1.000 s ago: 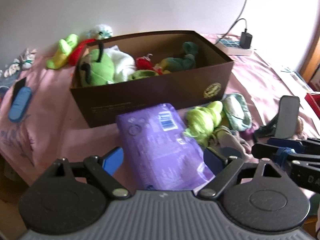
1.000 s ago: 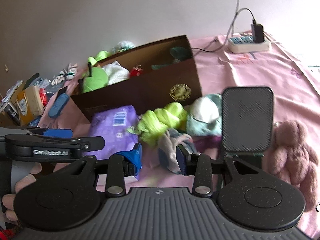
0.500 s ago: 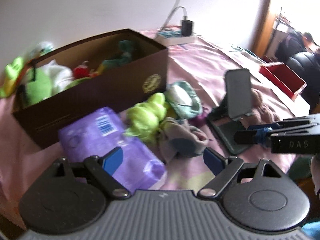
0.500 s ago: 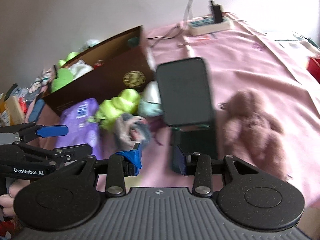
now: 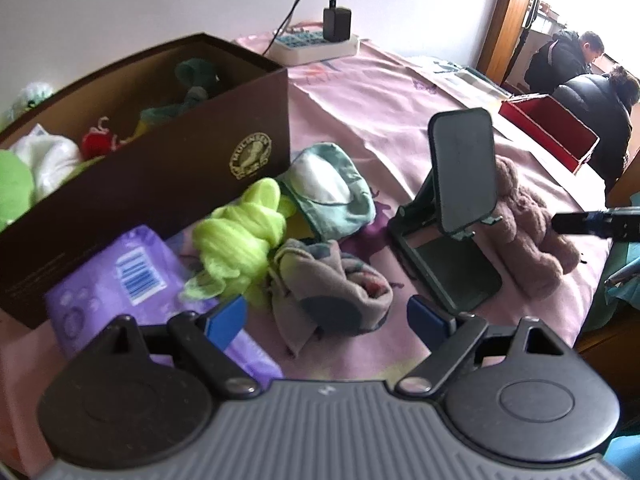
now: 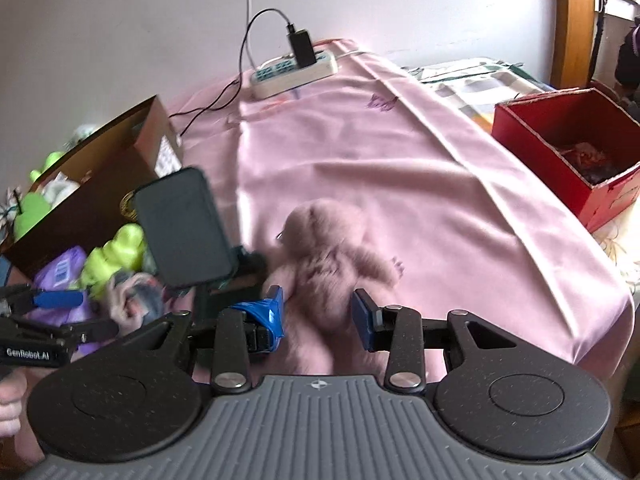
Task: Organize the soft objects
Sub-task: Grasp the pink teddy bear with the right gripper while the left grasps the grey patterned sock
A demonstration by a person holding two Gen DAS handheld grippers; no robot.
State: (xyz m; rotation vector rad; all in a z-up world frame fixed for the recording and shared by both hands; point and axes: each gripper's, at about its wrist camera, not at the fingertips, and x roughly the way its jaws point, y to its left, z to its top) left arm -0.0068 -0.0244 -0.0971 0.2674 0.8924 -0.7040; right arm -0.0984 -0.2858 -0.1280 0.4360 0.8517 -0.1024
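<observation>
Reading "GenRobot.AI", the left tool (image 6: 56, 300) gapes empty at lower left; the right tool (image 6: 318, 312), part-open, straddles a fuzzy mauve teddy (image 6: 332, 248) ungripped.

soft daylight from right, fisheye bending, motion blur

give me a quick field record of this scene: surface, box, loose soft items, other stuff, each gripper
surface: pink cloth
box: brown box, plush toys inside
loose soft items: neon green plush, teal pouch, grey sock bundle, pink teddy bear
other: purple packet, phone on stand, power strip, red box
left gripper: open, above the sock bundle
right gripper: open, jaws either side of the teddy bear
</observation>
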